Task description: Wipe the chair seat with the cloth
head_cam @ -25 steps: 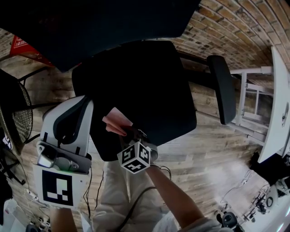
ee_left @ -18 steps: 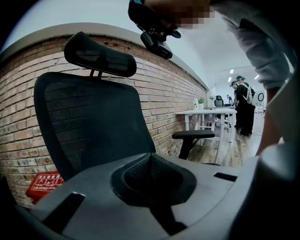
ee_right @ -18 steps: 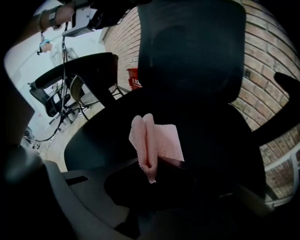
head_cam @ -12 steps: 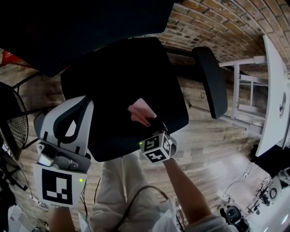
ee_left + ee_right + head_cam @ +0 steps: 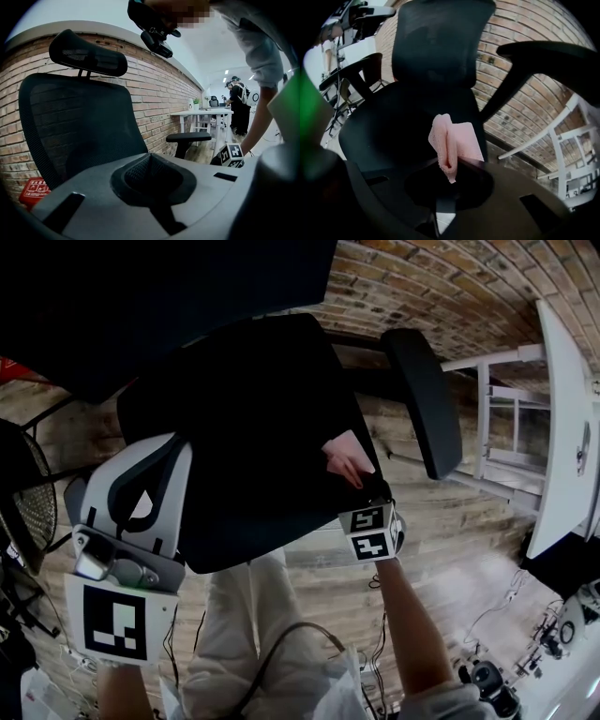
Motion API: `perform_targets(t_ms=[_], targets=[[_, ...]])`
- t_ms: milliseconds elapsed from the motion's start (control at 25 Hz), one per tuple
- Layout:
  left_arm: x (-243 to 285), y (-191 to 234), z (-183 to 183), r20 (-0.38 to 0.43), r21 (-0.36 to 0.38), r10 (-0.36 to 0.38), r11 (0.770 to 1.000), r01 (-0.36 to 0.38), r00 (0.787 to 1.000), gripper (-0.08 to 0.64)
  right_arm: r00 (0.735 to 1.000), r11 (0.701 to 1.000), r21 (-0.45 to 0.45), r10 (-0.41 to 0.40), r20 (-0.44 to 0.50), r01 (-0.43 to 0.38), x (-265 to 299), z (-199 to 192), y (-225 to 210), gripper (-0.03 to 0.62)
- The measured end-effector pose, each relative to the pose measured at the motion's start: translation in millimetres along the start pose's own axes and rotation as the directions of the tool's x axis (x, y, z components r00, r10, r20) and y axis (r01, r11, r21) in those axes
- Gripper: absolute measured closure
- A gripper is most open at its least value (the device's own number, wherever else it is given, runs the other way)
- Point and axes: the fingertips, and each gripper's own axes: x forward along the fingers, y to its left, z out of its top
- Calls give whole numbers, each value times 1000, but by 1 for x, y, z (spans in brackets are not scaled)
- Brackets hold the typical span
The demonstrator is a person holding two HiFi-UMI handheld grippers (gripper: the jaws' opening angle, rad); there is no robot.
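Note:
A black office chair seat (image 5: 244, 418) fills the middle of the head view. My right gripper (image 5: 364, 486) is shut on a folded pink cloth (image 5: 343, 457), which lies against the seat's right front part, close to the black armrest (image 5: 422, 399). In the right gripper view the pink cloth (image 5: 452, 140) sticks up from the right gripper (image 5: 449, 169), over the seat (image 5: 393, 126). My left gripper (image 5: 161, 448) hangs by the seat's left front edge, jaws together and nothing in them; in its own view the left gripper (image 5: 150, 159) faces the mesh backrest (image 5: 75, 126).
A brick wall (image 5: 441, 277) runs behind the chair. A white table (image 5: 562, 409) with a white frame stands at the right. Another dark chair (image 5: 23, 484) is at the left. Cables lie on the wooden floor (image 5: 450, 587). People (image 5: 241, 105) stand far off.
My right gripper has slid the pink cloth to the right across the seat, from its front middle to the right edge by the armrest. The left gripper has stayed put.

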Motion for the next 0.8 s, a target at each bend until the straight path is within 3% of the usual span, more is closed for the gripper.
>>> perform_targets(t_ms=[360, 800], targets=[[-3, 1, 2, 5, 9, 7, 1000, -7, 1000, 541, 999, 996, 78, -39, -9, 39, -7, -8, -21, 538], [-17, 7, -5, 8, -3, 36, 999, -36, 999, 541, 995, 992, 71, 104, -6, -104, -2, -8, 71, 538]])
